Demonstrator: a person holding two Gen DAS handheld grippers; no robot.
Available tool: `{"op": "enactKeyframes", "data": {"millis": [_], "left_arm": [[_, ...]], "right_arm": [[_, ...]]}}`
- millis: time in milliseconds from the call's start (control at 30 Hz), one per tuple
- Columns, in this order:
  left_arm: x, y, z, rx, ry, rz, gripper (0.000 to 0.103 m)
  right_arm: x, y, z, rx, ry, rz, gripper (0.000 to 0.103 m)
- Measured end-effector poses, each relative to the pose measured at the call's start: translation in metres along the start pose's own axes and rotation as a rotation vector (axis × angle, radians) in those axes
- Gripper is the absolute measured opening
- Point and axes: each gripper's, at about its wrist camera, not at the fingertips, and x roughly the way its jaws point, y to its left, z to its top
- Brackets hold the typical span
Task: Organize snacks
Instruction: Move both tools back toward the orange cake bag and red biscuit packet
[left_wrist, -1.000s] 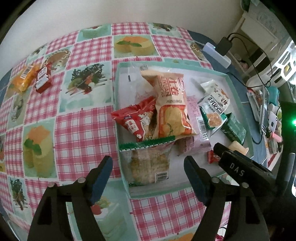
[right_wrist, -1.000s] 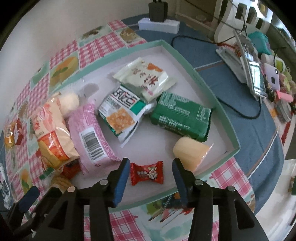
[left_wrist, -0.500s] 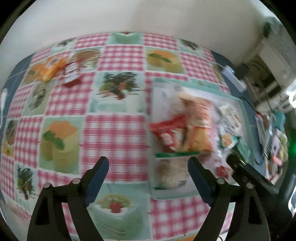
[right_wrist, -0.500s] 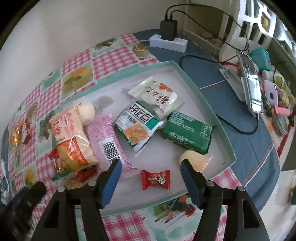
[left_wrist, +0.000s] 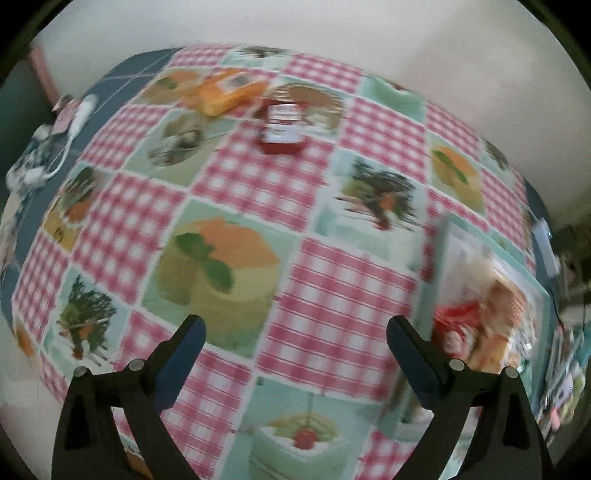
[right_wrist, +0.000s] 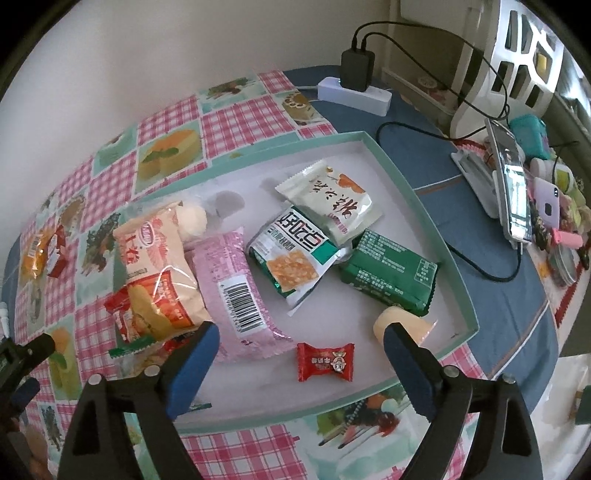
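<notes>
The left gripper (left_wrist: 295, 332) has swung away from the tray (right_wrist: 436, 221) within the last second: a moment ago it looked straight down on the heap of packets in the tray, and now the tray sits blurred at the right edge of its view while bare checked tablecloth (left_wrist: 332, 295) fills the space between its fingers. Its jaws are spread wide and hold nothing. Ahead of it, well apart from the tray on the far side of the cloth, lie the two snacks not yet gathered — an orange packet (left_wrist: 231, 90) and, just beside it on the tray's side, a small red packet (left_wrist: 282, 129). The swing reads as a turn toward these two strays, so the step in hand is probably fetching one of them. The right gripper (right_wrist: 295, 350) has pulled back and risen a little from the tray's near rim, and its jaws, narrow around the red candy (right_wrist: 325, 362) a second ago, now stand wide with nothing between them; the candy lies flat inside the tray just within the near rim, apparently released there. Also in the tray are a pink packet (right_wrist: 236, 288), a tall orange-and-white chip bag (right_wrist: 155, 266), a green packet (right_wrist: 388, 273), two white-and-green sachets and a pale jelly cup (right_wrist: 391, 321) partly hidden behind the right finger. Most of the sorting looks done — the two packets far from the tray are what remains. Both are soft and thin, so a pinch across the narrow side should hold best.
</notes>
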Motion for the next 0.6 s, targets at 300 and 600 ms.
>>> {"op": "enactKeyframes", "data": {"millis": [300,600], "left_arm": [[0.005,0.027,0.014,-0.051,-0.01,0.068,0.098],[-0.004,0.024,0.022,0.048,-0.072,0.149,0.098]], "right_arm": [[-0.019,0.016,-0.001,-0.018,-0.065,0.058,0.103],[-0.036,0.044,-0.005,-0.077,-0.151,0.085,0.103]]}}
